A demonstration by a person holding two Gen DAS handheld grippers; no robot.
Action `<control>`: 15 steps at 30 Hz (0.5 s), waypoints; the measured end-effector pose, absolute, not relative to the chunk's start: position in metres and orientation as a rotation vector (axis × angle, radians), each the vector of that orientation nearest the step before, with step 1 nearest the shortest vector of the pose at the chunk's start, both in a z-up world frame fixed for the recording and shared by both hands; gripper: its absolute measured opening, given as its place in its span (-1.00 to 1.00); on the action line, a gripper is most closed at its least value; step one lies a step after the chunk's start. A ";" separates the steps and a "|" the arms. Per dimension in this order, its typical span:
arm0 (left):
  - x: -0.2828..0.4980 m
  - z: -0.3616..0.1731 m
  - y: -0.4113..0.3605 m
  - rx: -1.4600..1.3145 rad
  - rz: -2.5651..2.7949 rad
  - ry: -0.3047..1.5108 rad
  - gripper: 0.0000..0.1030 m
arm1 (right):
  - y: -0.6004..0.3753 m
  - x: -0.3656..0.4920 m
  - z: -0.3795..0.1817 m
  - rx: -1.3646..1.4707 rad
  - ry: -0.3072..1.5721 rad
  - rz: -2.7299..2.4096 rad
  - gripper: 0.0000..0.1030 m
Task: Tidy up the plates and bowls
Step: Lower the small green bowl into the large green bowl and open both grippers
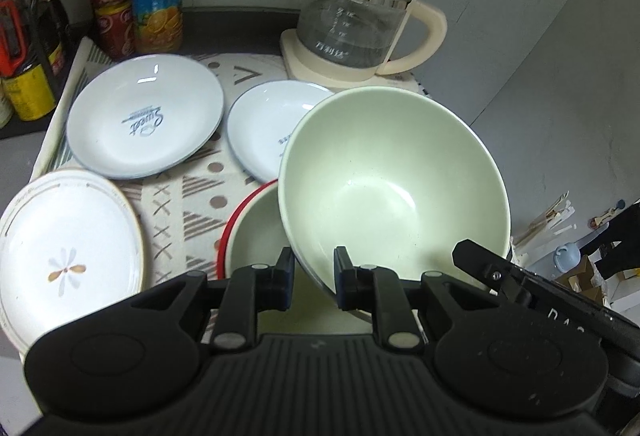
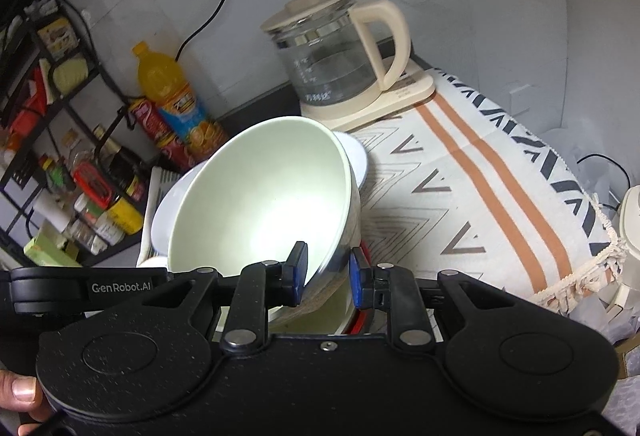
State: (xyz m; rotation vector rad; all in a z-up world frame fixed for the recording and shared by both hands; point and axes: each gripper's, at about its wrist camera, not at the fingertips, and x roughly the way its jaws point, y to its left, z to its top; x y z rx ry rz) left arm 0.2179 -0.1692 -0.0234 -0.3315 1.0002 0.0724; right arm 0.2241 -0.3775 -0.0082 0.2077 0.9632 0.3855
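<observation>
Left tongs [image 1: 314, 278] and right tongs [image 2: 328, 274] are both pinching the near rim of the pale green bowl [image 1: 394, 187], tilting it above the red-rimmed bowl [image 1: 250, 232]; likely glazed, slippery, breakable.

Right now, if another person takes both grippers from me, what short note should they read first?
Left gripper and right gripper: both shut on the rim of the green bowl, held tilted.
Under it: the red-rimmed bowl on the patterned cloth.
Done: none stacked yet.
Left: nest the green bowl, then gather the two blue-rimmed plates and the flower plate.
</observation>
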 end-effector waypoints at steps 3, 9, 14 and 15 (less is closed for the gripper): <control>0.213 -0.027 -0.167 -0.333 0.088 1.015 -0.66 | -0.374 0.222 -0.012 0.197 0.993 0.395 -0.55; 0.208 -0.033 -0.164 -0.327 0.093 1.050 -0.62 | -0.375 0.222 -0.022 0.212 1.044 0.396 -0.54; 0.208 -0.040 -0.164 -0.326 0.108 1.083 -0.61 | -0.374 0.222 -0.026 0.217 1.056 0.406 -0.47; 0.209 -0.041 -0.164 -0.323 0.110 1.088 -0.61 | -0.374 0.222 -0.027 0.220 1.059 0.409 -0.45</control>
